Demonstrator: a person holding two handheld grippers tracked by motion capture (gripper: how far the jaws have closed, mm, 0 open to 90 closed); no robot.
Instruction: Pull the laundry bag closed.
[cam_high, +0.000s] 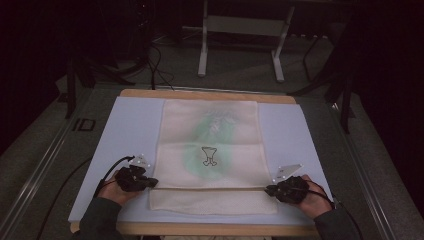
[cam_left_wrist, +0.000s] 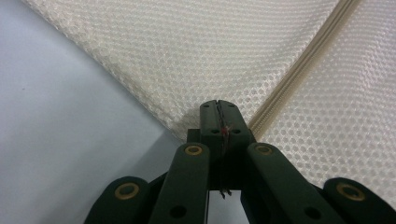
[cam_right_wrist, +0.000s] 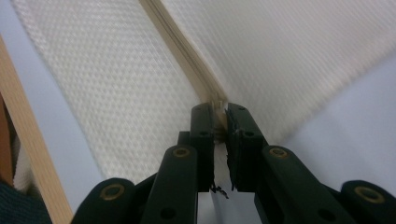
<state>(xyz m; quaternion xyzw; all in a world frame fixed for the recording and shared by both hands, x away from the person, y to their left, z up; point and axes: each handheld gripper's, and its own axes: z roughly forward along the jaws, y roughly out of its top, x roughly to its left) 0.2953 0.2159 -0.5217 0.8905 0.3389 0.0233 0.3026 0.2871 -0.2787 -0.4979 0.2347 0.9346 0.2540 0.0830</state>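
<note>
While one mesh bag (cam_high: 210, 155) lies flat mid-table, two grippers pinch its near zipper line.

The left gripper (cam_high: 152, 183) is clamped on the bag's left edge, the right gripper (cam_high: 268, 190) on the zipper (cam_right_wrist: 187, 51) end. A pale blue mat (cam_high: 125, 130) covers the wooden table (cam_high: 200, 93); dark floor and a grey stand (cam_high: 245, 30) lie beyond. The cream bag shows green inside and a small printed figure.

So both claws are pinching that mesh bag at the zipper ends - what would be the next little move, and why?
Probably the right gripper should draw the zipper pull along the zipper toward the left gripper. Its jaws are shut on the pull at the mesh bag's right edge, while the left gripper pinches the opposite edge, anchoring the fabric flat on the blue mat.
</note>
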